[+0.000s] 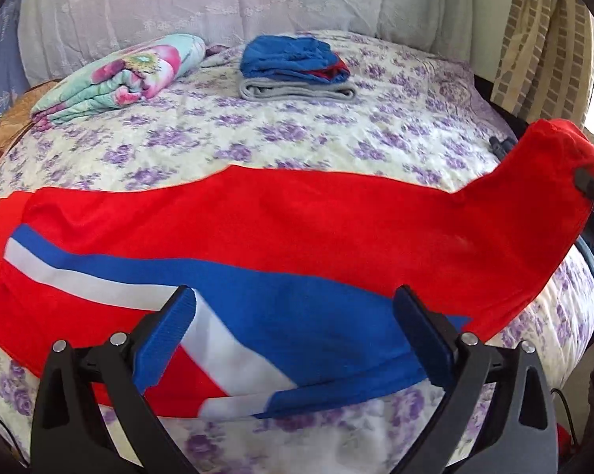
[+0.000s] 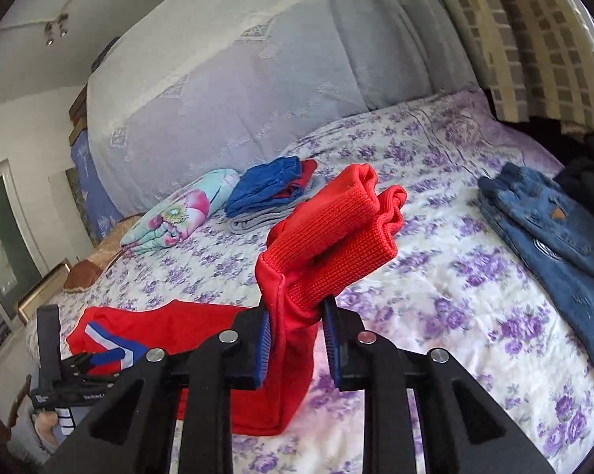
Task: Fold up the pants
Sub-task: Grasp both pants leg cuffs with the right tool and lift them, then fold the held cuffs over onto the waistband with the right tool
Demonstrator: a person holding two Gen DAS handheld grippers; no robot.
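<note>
Cuffs pinched in my right hand-held gripper, left hand-held gripper open over pants below it; carry cuffs level toward waistband, keeping tension.

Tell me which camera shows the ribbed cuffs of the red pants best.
The right wrist view: the ribbed cuffs stand just past the right gripper, which is shut on the red pants, knit texture clear. The left wrist view shows them only as a bunched red end at the far right.

Both wrist views look low and close across the bed toward its headboard end; both share the red pants and folded stack.
</note>
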